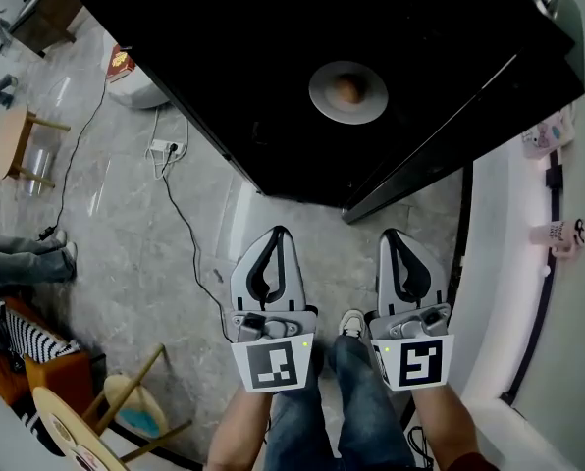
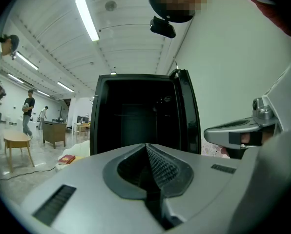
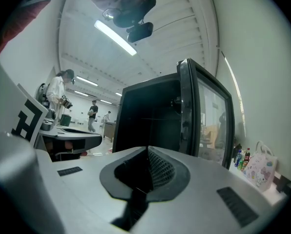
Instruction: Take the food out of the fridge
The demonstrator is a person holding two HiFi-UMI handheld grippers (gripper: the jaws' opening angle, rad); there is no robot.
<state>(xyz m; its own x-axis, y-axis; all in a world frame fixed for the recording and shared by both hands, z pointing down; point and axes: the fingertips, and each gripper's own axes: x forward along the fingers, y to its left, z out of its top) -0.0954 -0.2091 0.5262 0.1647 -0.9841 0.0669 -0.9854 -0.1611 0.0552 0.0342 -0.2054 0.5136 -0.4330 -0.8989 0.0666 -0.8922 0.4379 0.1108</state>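
We find the left tool (image 1: pixel 277 234) and right tool (image 1: pixel 392 235) both closed, empty; the food (image 1: pixel 347 90) lies upper centre, slightly nearer the right tool.

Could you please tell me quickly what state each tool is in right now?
Left grey tool: closed, jaws together, holding nothing.
Right grey tool: closed, jaws together, holding nothing.

You're in a big open lab hall: strip lights (image 2: pixel 85 13) cross the ceiling at upper left, a power strip (image 1: pixel 164 148) lies on the grey stone floor (image 1: pixel 126 238), people (image 2: pixel 28 112) stand by wooden tables (image 2: pixel 16 139), and a black fridge (image 1: pixel 224 86) stands on that floor.
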